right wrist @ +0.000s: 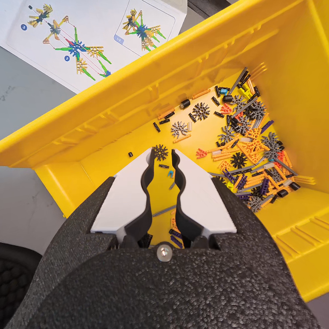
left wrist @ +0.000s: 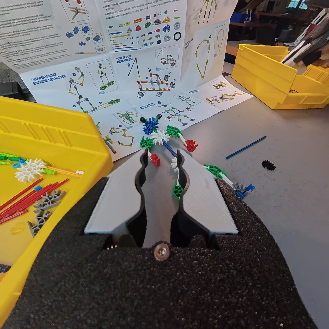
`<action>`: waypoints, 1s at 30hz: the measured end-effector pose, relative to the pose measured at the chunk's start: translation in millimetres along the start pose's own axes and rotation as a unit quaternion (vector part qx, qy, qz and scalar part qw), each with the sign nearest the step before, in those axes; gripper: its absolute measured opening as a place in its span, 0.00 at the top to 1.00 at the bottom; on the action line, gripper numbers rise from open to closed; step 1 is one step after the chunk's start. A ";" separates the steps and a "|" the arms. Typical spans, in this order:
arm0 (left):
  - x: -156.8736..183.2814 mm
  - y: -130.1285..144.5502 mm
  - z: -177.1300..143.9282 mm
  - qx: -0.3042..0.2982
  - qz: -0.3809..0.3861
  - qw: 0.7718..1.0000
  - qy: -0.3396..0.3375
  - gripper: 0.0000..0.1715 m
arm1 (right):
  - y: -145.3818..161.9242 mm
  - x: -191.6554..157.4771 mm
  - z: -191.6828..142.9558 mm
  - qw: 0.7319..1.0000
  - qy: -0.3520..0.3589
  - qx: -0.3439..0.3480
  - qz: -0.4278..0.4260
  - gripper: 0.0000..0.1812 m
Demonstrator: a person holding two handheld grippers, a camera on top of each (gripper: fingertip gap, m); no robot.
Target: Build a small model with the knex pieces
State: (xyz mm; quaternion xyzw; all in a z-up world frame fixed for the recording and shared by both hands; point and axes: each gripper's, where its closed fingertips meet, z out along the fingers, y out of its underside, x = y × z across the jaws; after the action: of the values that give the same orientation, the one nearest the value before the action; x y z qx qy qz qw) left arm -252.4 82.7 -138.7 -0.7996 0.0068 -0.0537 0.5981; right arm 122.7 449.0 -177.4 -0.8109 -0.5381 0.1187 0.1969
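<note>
Tabletop (left wrist: pixel 284 222): grey, carrying two yellow bins, an unfolded sheet and loose toy building pieces.
Instruction sheet (left wrist: pixel 124 71): large white printed sheet with coloured model drawings, propped up at the back with its lower edge lying on the tabletop.
Left bin (left wrist: pixel 53 131): yellow, beside the left tongs; it holds red rods (left wrist: pixel 26 197), a white snowflake connector (left wrist: pixel 29 170), grey connectors and green pieces.
Right bin (right wrist: pixel 160 74): yellow, with a heap of orange, grey, black and purple pieces along its far side.
Model (left wrist: pixel 160 137): a part-built figure on the tabletop, with a white hub, a blue connector, green and red connectors and a blue rod; it lies at the sheet's lower edge and runs under the left tongs' right finger.
Left tongs (left wrist: pixel 162 153): open, holding nothing, low over the model.
Right tongs (right wrist: pixel 162 151): open, holding nothing, inside the right bin, tips either side of a black round connector (right wrist: pixel 160 152) on the bin floor; whether a tip touches it cannot be told.
Loose blue rod (left wrist: pixel 245 147): on the tabletop, to the right of the model.
Black connector (left wrist: pixel 268 165): small, near that rod's lower end.
</note>
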 end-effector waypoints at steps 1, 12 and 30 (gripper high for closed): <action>-0.3 -0.7 -0.6 0.001 0.000 1.000 -0.001 0.82 | 1.3 -1.2 2.5 1.000 -0.006 -0.001 0.000 0.89; -0.4 1.8 0.9 -0.003 -0.002 1.000 0.000 0.82 | 14.3 -14.9 16.2 0.999 -0.031 -0.027 -0.027 0.87; -0.1 3.5 1.8 -0.006 0.000 1.000 0.000 0.82 | 19.3 -4.7 32.2 0.999 -0.010 -0.039 -0.036 0.88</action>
State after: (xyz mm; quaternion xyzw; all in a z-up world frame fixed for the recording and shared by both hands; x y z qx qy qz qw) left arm -252.1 83.4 -142.4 -0.8032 0.0069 -0.0533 0.5933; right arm 123.8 444.2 -215.0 -0.7967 -0.5731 0.0987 0.1642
